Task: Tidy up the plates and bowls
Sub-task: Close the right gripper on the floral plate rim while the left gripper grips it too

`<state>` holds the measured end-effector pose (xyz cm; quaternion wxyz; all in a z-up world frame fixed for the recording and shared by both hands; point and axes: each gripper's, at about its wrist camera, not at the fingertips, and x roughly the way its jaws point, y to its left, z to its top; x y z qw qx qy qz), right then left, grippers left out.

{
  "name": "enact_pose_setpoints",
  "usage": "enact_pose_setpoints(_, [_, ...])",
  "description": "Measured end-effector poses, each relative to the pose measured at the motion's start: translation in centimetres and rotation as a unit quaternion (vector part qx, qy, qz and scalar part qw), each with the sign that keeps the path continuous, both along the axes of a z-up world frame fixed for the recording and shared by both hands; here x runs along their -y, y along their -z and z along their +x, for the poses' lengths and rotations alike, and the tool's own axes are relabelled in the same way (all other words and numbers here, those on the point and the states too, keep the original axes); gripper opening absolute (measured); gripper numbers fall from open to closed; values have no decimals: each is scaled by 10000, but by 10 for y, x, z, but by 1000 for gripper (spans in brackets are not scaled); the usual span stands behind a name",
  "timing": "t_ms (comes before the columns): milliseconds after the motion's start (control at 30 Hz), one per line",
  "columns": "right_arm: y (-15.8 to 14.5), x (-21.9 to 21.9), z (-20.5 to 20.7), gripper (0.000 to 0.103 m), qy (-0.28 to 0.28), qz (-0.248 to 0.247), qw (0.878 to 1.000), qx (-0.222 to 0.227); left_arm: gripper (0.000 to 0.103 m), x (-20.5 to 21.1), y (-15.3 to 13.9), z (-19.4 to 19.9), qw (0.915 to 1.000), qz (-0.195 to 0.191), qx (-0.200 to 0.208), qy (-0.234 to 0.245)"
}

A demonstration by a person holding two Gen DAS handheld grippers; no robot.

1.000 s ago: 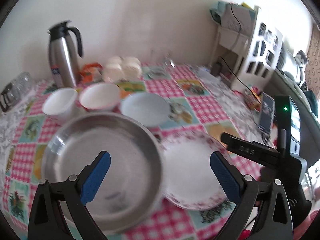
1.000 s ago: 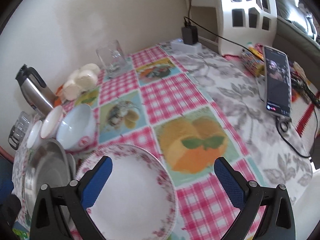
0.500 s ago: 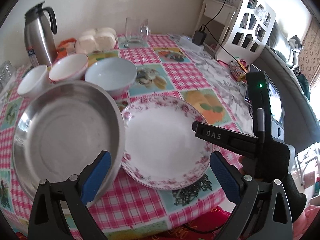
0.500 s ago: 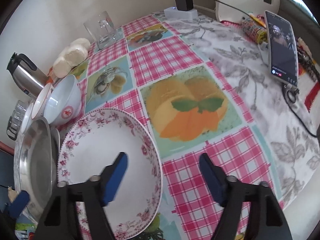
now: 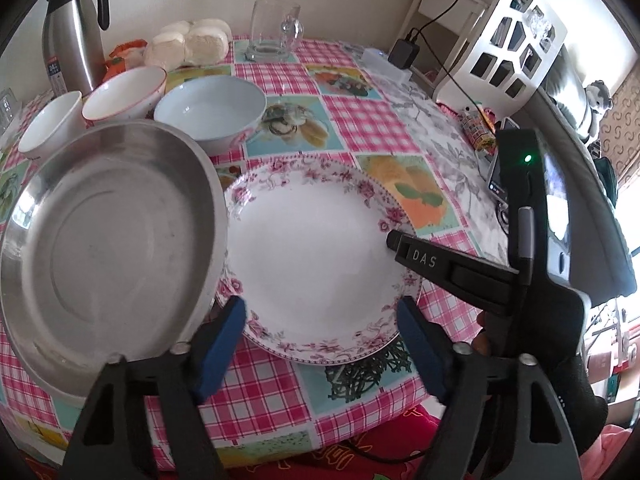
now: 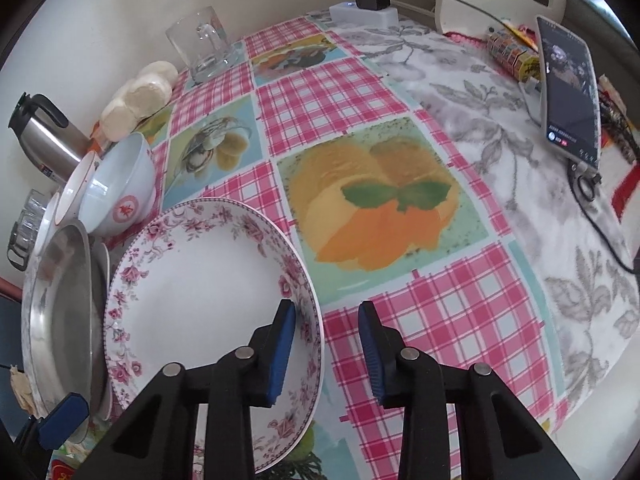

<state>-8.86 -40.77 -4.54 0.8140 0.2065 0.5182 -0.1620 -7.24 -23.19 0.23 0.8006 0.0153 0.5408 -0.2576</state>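
Checked pink-and-white oilcloth with fruit panels covers the worktop (image 6: 332, 104), which stands against a pale wall, a white cut-out shelf unit (image 5: 516, 36) at its far corner. Near the front edge lies a floral-rimmed plate (image 5: 316, 264), its left rim tucked under a wide steel pan (image 5: 104, 248). Behind these stand three bowls in a row: a pale blue bowl (image 5: 210, 114), a red-rimmed bowl (image 5: 124, 94) and a small white bowl (image 5: 50, 124). A steel flask (image 5: 74, 32), wrapped white rolls (image 5: 188, 42) and a glass mug (image 5: 272, 32) line the wall.

The right gripper (image 6: 326, 344) points steeply down over the plate's right rim, its jaws closing with the rim between them: the left blue pad sits over the plate's inside, the right pad over the cloth just outside, and neither is seen pressing on the china. The left gripper (image 5: 320, 350) hangs over the plate's near edge, its jaws also closing and wide apart, one pad beside the pan's rim, the other at the plate's right front; nothing is pinched. In the left wrist view the right tool's black body reaches in over the plate from the right. A phone (image 6: 570, 88) with a lit screen lies on the grey leaf-patterned cloth to the right.
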Motion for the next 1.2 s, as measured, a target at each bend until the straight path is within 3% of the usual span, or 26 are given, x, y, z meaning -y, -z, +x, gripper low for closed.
enact_pose_setpoints(400, [-2,24,-12,36,529,4,9986,50,73,7,28,7,9980,228,-485,-345])
enact_pose_setpoints(467, [-1,27,-14,36,578,15,9983,65,65,9,34,10,9970,276,-571,-445])
enact_pose_setpoints(567, [-1,30,-15,36,637,11,9979,80,64,9,44,16,9949,313,-732,-626])
enact_pose_setpoints(767, [1,41,-19,36,797,79,9967,128,51,15,51,21,9937,263,-814,-720])
enact_pose_setpoints(900, [2,47,-22,36,875,161,9959,179,37,20,57,28,9924,138,-910,-813])
enact_pose_setpoints(1200, [3,50,-22,36,789,215,9963,283,24,25,60,45,9918,9,-726,-1051])
